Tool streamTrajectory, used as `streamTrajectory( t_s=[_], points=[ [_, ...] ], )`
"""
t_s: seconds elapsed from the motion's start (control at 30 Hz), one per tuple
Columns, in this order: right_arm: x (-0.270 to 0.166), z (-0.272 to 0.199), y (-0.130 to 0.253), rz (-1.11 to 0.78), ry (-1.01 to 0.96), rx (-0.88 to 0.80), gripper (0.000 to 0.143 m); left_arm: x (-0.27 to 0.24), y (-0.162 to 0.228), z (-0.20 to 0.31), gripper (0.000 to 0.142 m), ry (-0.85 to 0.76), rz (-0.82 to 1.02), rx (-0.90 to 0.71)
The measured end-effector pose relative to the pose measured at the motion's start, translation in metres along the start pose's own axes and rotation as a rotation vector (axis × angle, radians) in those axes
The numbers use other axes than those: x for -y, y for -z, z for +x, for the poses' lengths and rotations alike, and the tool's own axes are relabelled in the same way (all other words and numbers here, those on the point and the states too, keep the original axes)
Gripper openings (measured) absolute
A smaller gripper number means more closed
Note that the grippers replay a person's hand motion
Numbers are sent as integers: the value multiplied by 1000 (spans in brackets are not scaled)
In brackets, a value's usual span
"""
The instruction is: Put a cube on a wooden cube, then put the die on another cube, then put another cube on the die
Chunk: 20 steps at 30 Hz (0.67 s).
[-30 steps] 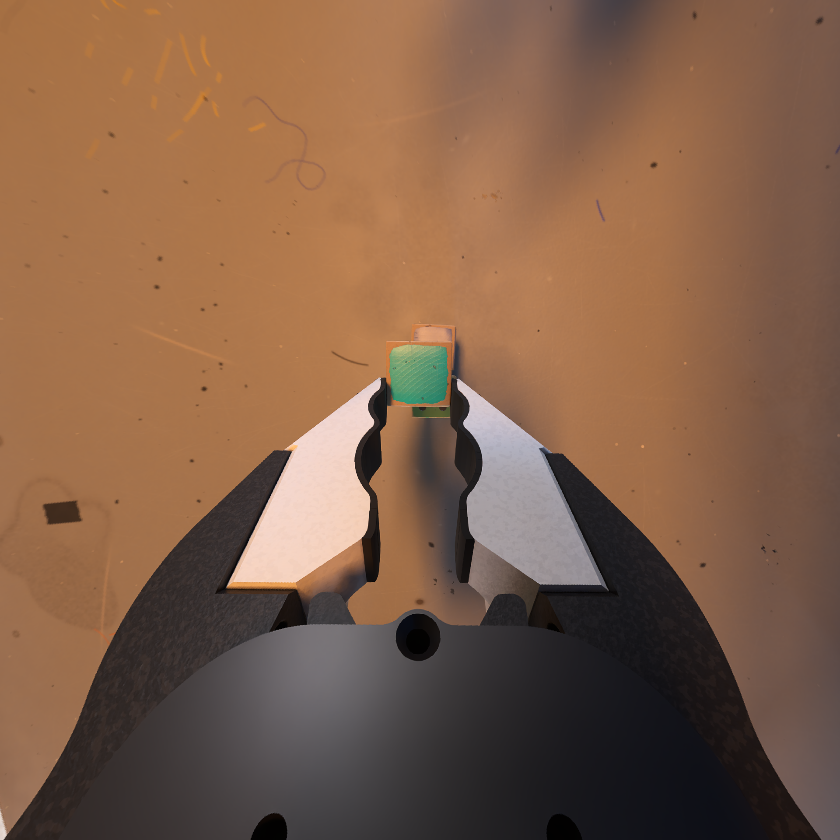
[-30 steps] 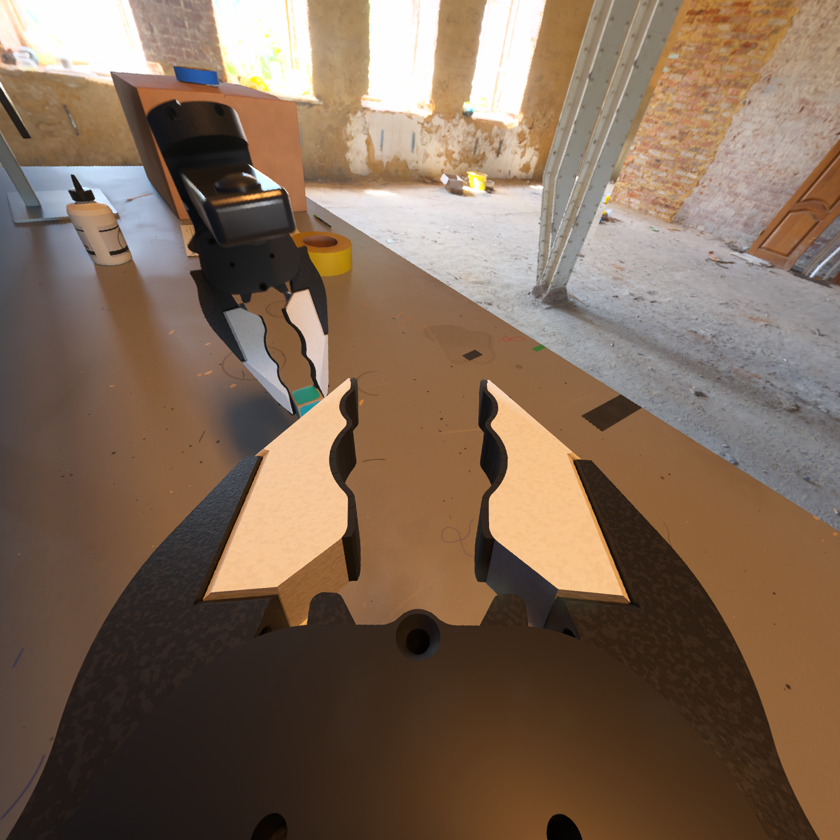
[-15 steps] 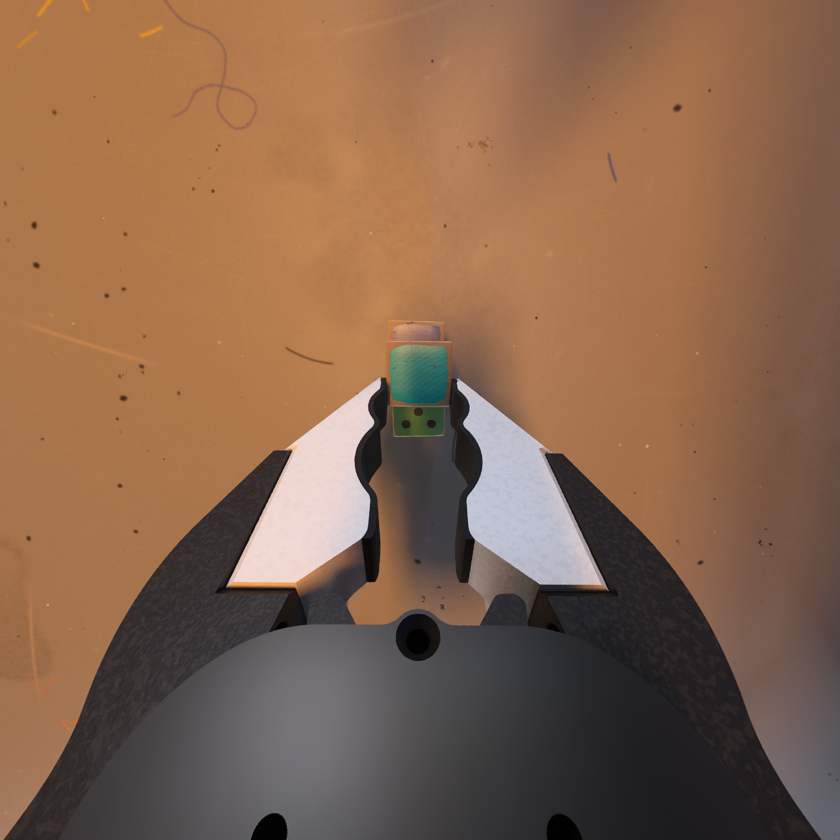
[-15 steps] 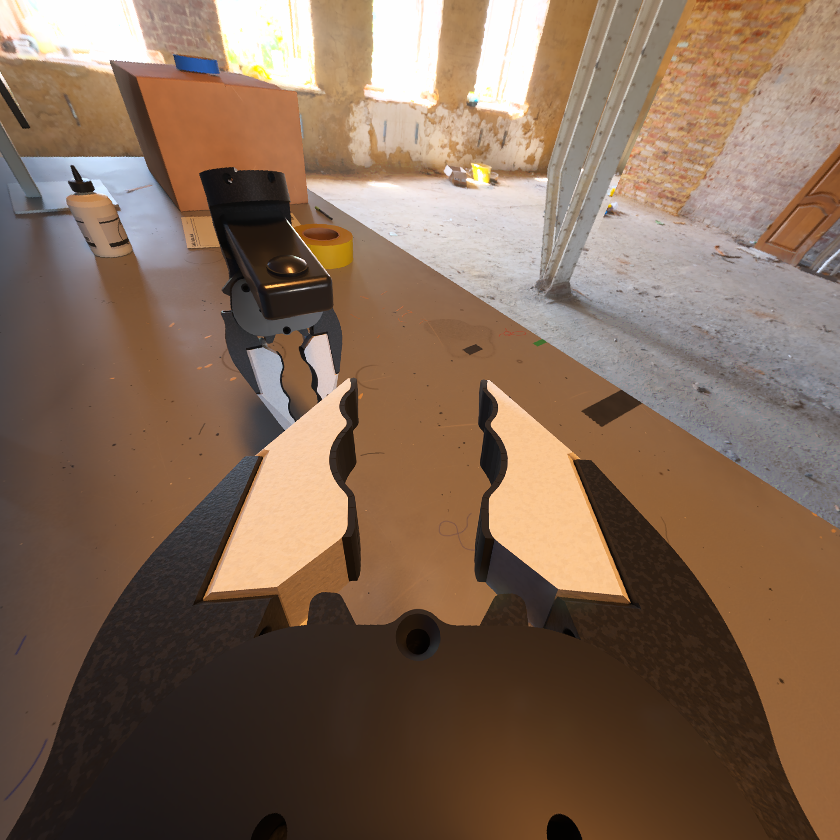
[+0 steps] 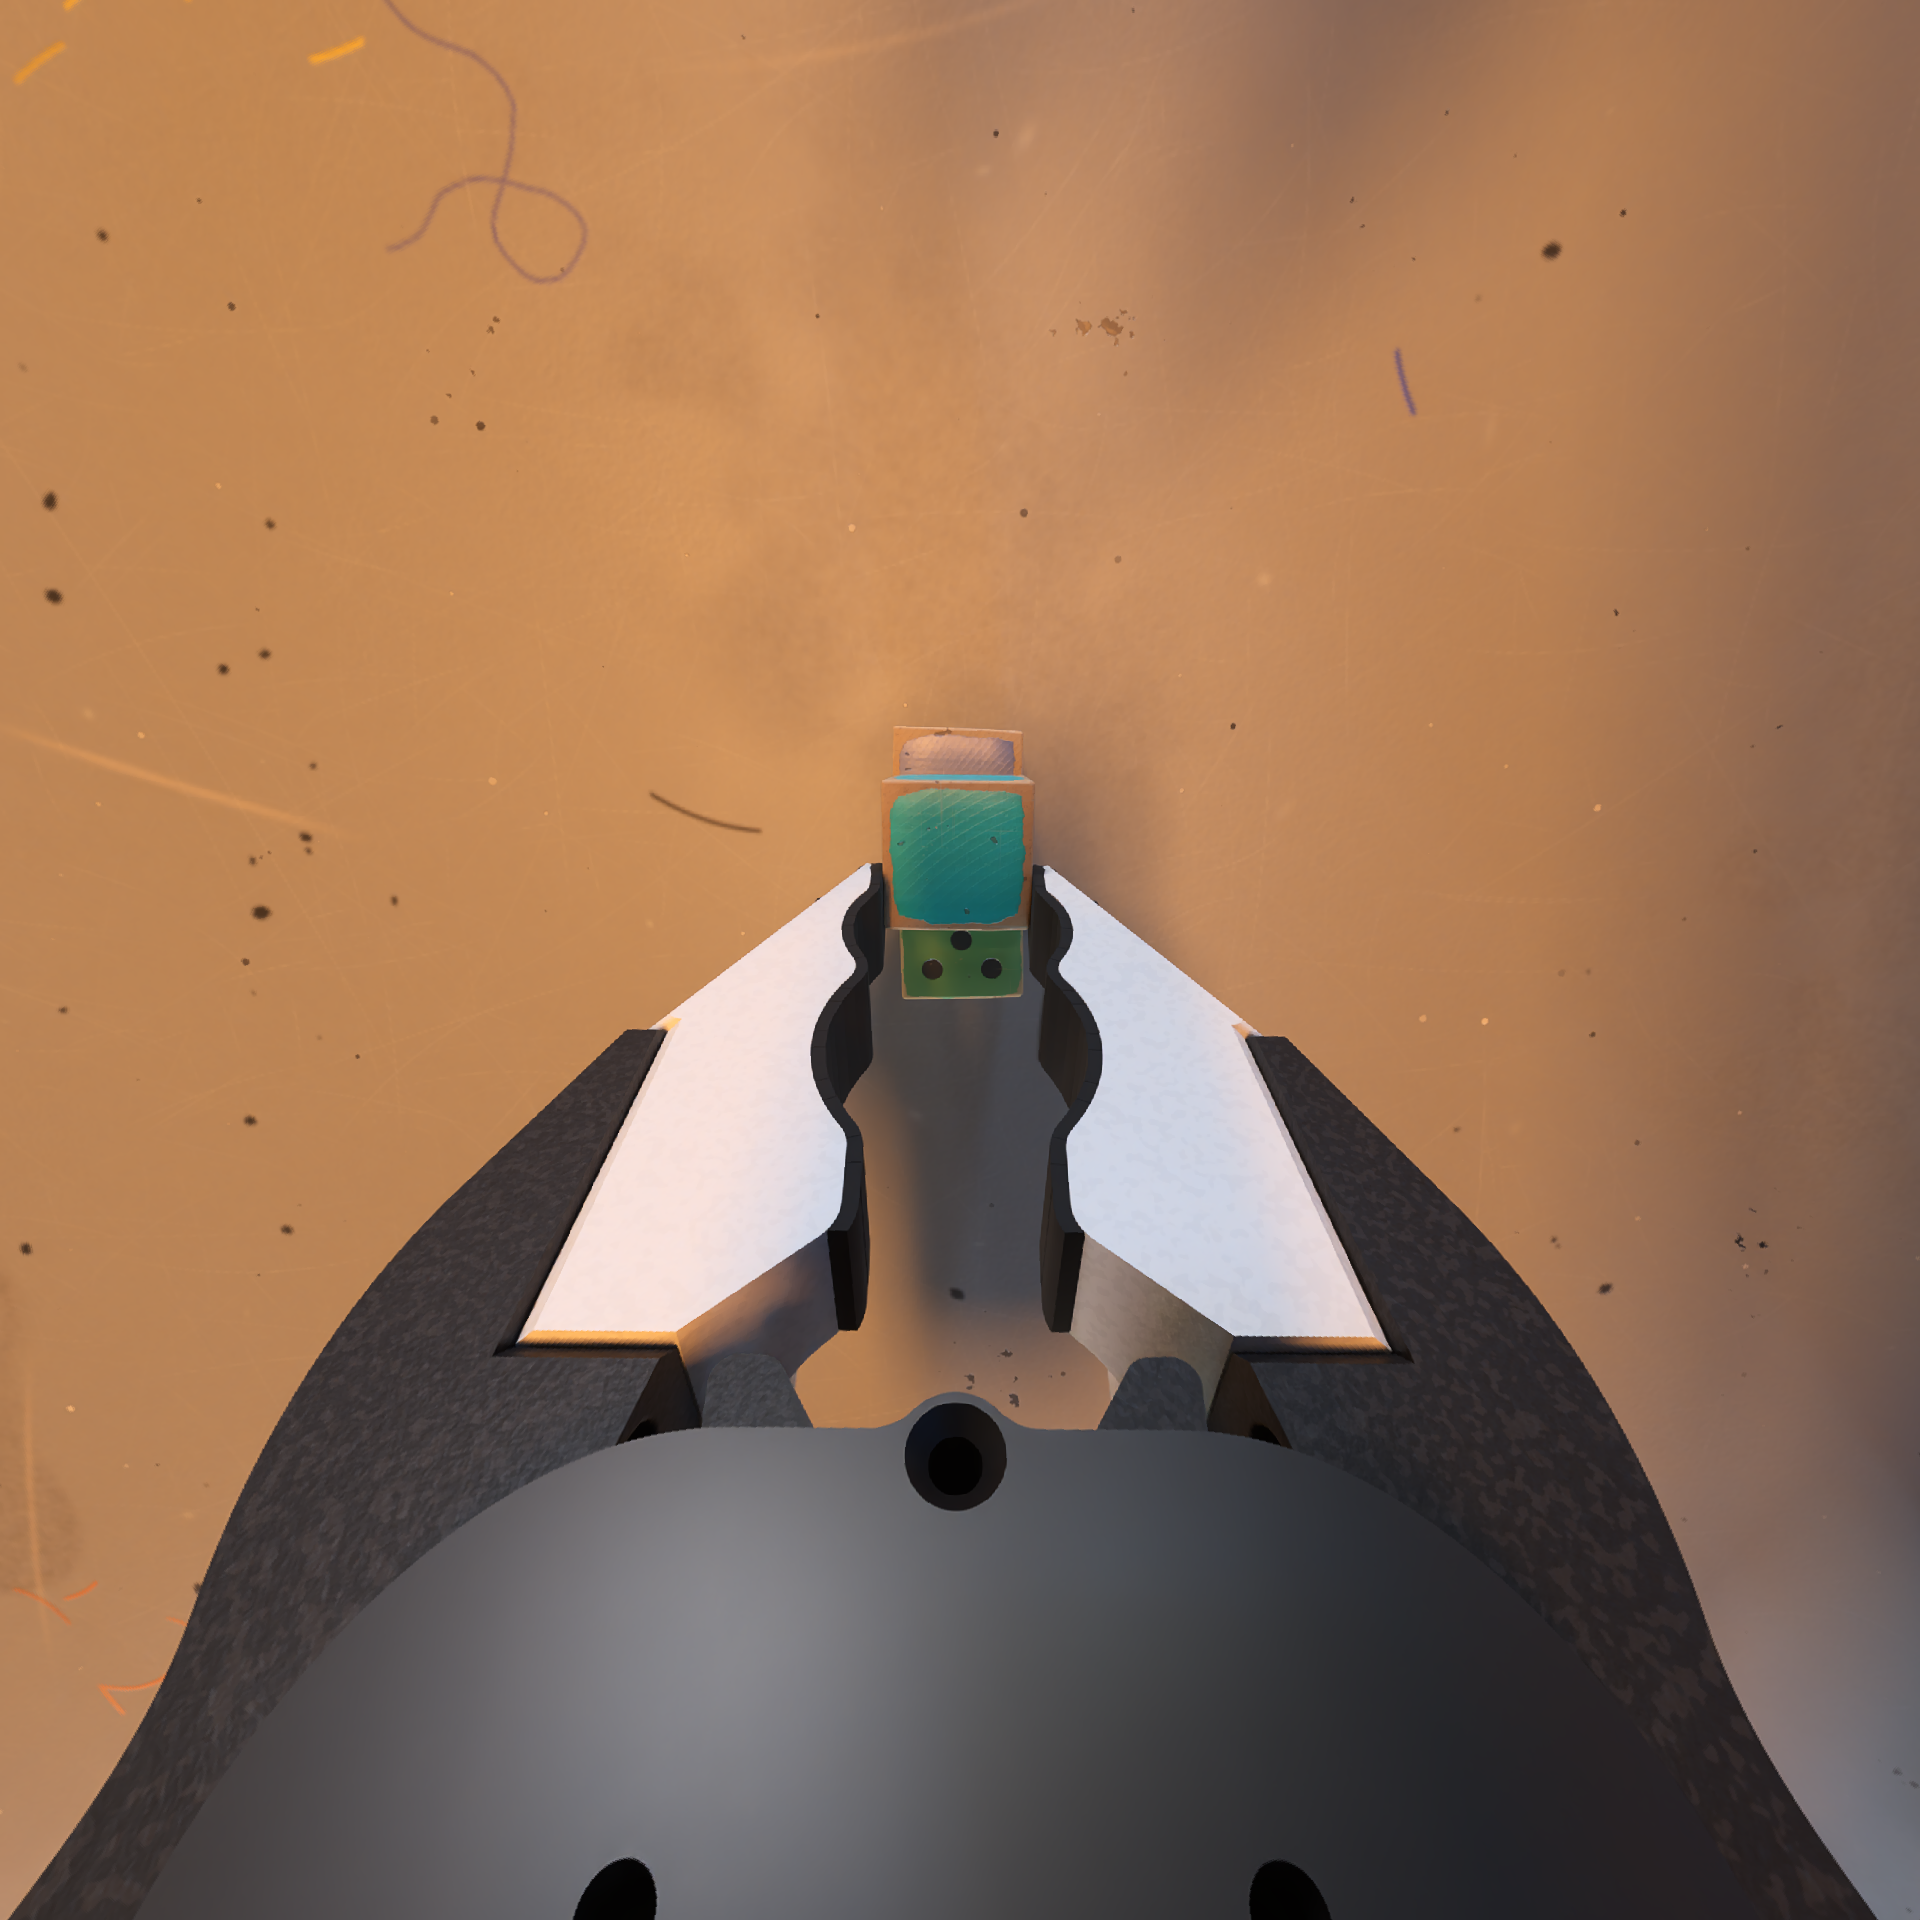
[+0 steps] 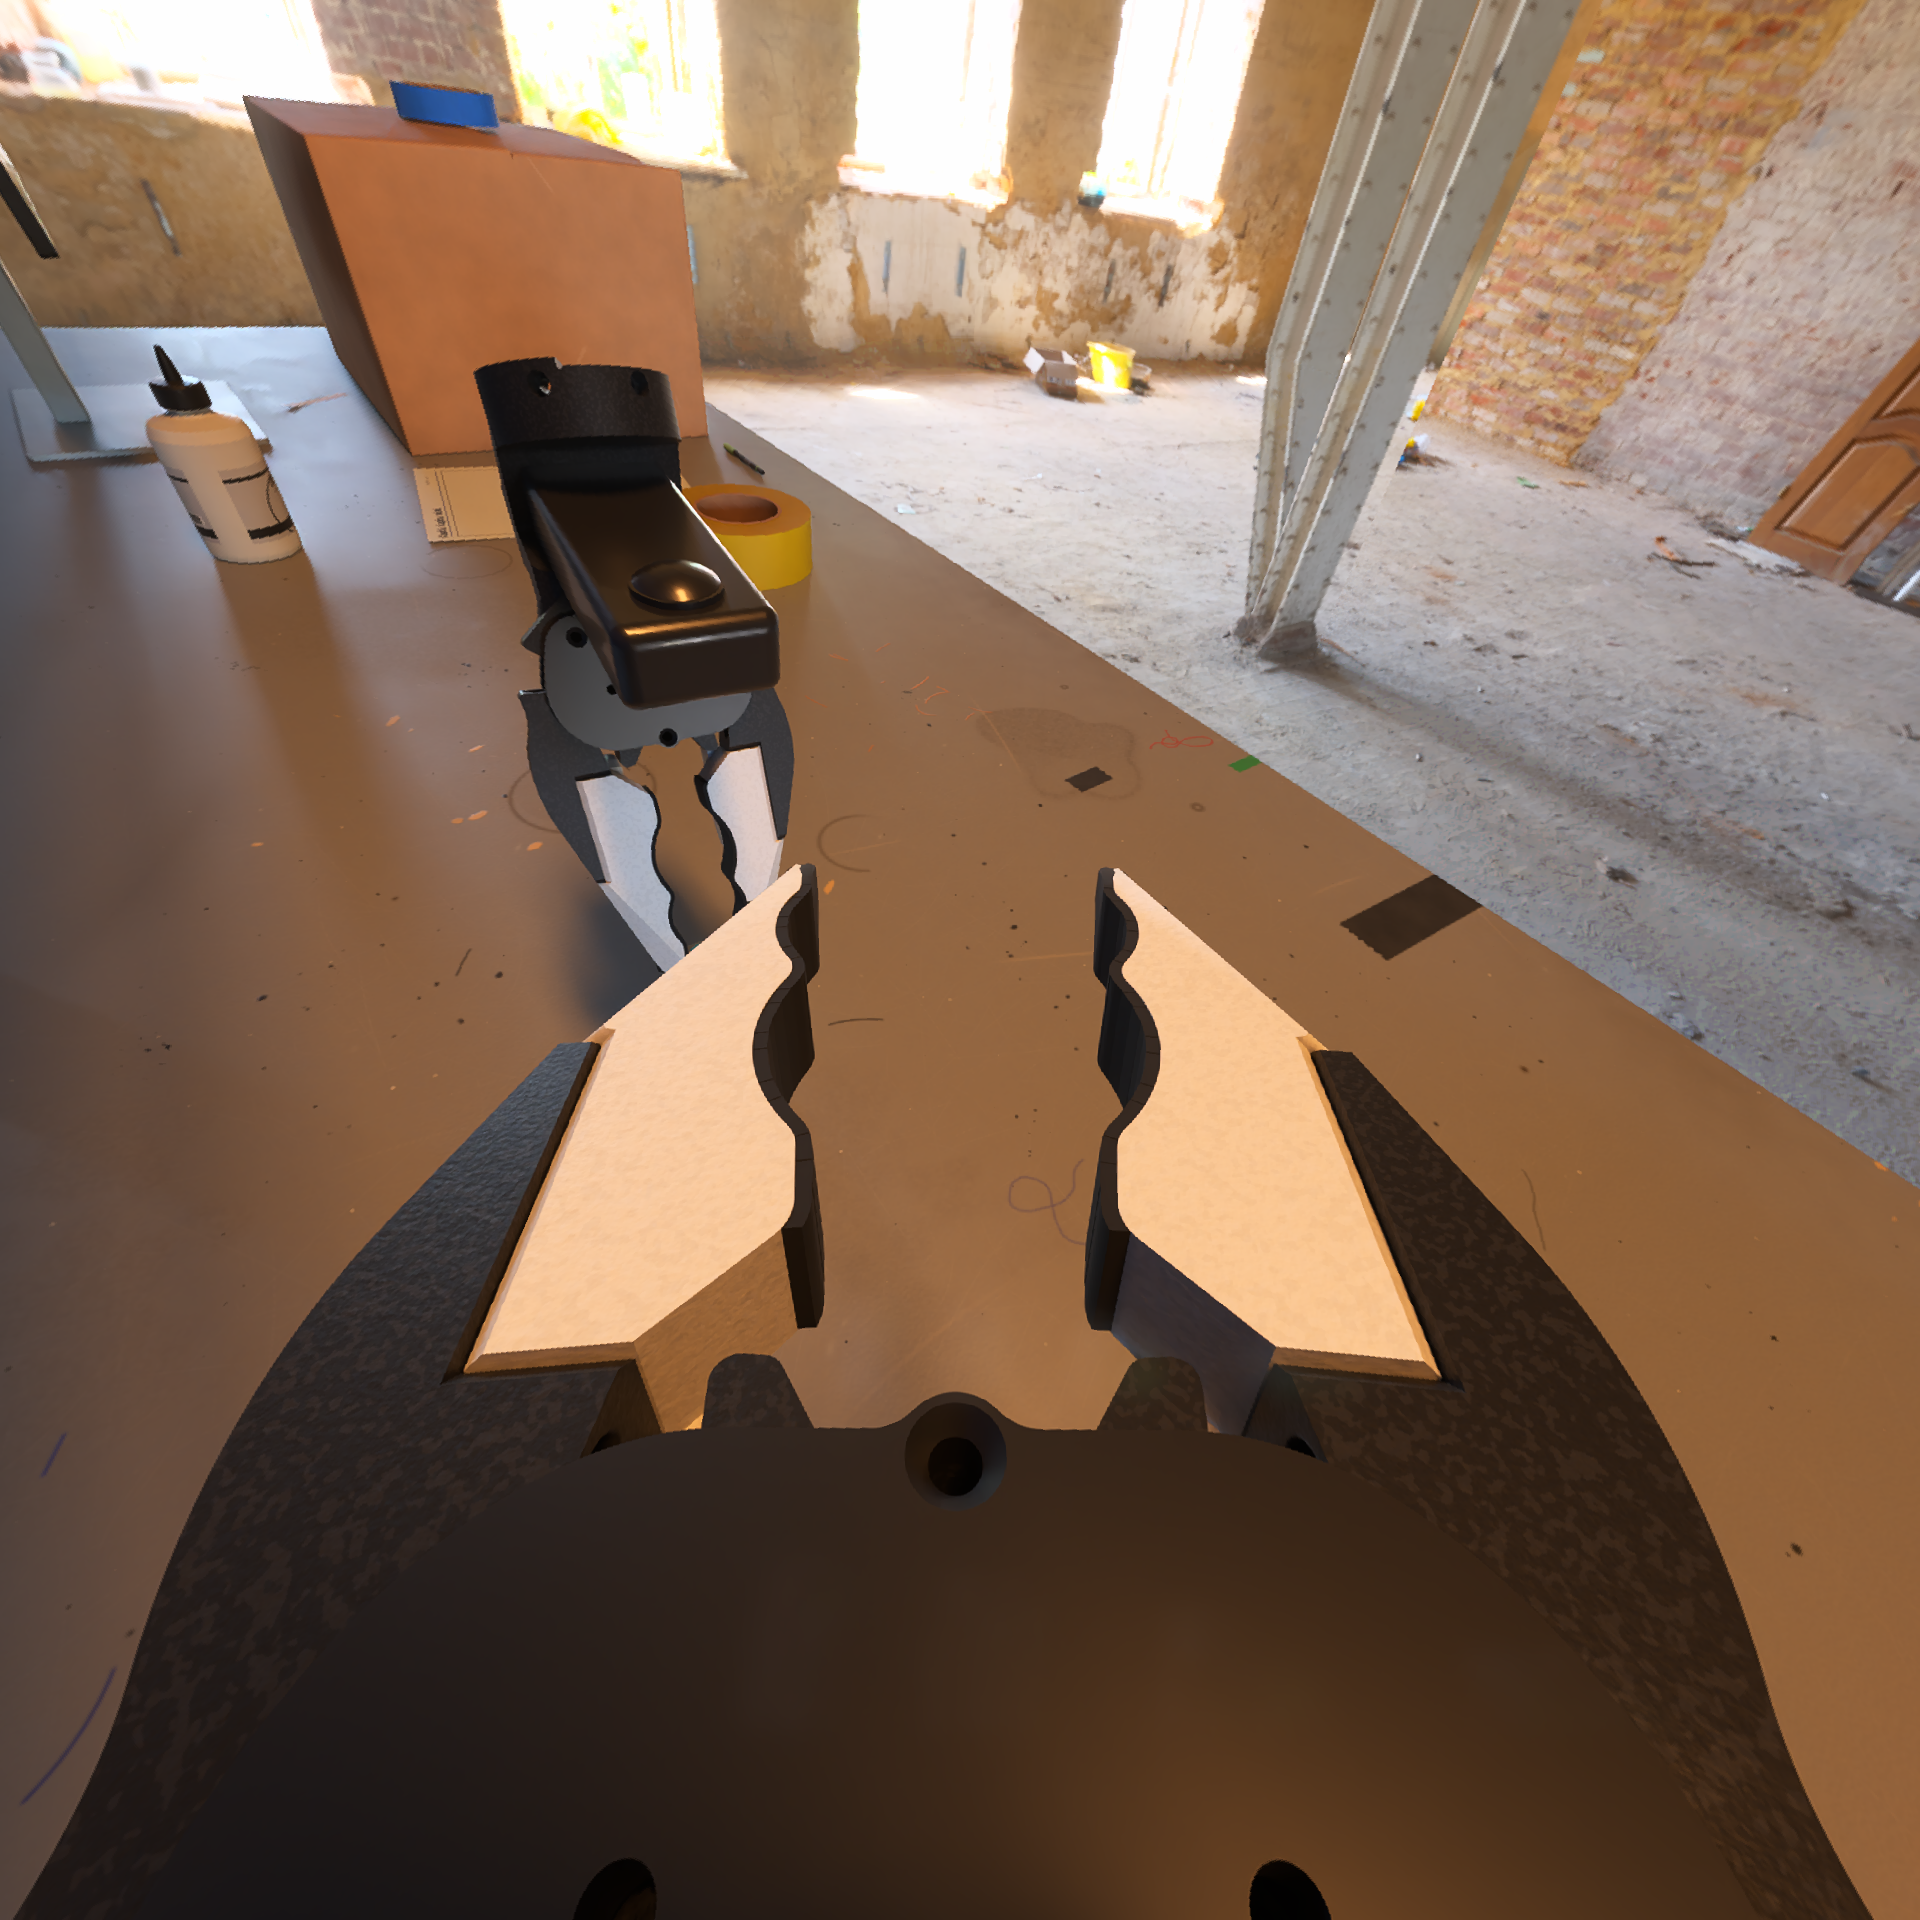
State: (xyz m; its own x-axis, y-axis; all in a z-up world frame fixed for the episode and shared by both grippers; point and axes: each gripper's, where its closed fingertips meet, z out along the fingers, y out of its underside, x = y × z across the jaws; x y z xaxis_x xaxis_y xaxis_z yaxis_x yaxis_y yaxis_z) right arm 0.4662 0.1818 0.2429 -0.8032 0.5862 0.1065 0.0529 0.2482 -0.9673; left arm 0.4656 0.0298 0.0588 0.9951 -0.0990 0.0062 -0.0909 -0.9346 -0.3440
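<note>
My left gripper (image 5: 957, 894) points down at the brown table (image 5: 416, 623) and is shut on a teal-faced wooden cube (image 5: 957, 854). A green die (image 5: 957, 966) with black pips shows just under the cube's near edge. A wooden cube with a grey face (image 5: 957, 750) peeks out past its far edge. I cannot tell whether the held cube touches either one. My right gripper (image 6: 956, 894) is open and empty above the table. The left gripper (image 6: 712, 914) also shows in the right wrist view, its fingertips hidden behind my right gripper's left finger (image 6: 686, 1091).
A tilted cardboard box (image 6: 488, 270) with a blue tape roll (image 6: 442, 104) on top stands at the back. A white glue bottle (image 6: 223, 488) and a yellow tape roll (image 6: 753, 530) stand near it. The table edge (image 6: 1351, 831) runs along the right.
The left gripper has swung to point straight down and dropped lower with the teal cube. The die has come into view below the cube. The right gripper has not moved.
</note>
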Motion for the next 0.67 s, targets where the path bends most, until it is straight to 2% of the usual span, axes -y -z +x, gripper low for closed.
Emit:
streamTrajectory(
  t_s=[0.1, 0.17, 0.23, 0.47, 0.53, 0.67],
  points=[
    [-1, -1, -1, -5, -1, 4, 53, -2, 0, 0, 27, 9, -12, -8],
    [-1, -1, -1, -6, 0, 5, 53, -3, -2, -1, 41, 6, -6, -9],
    [-1, -1, -2, -7, 0, 5, 53, -1, 0, -2, 46, 6, 9, -2],
    [-2, -1, -2, -12, -1, 5, 53, 7, 19, -1, 47, 18, 80, -12],
    [-2, -1, -2, -12, 0, 5, 53, 14, 32, -1, 46, 26, 153, 5],
    [-4, 1, -4, -17, -4, 3, 54, 33, 69, 2, 39, 67, 436, 47]
  ],
)
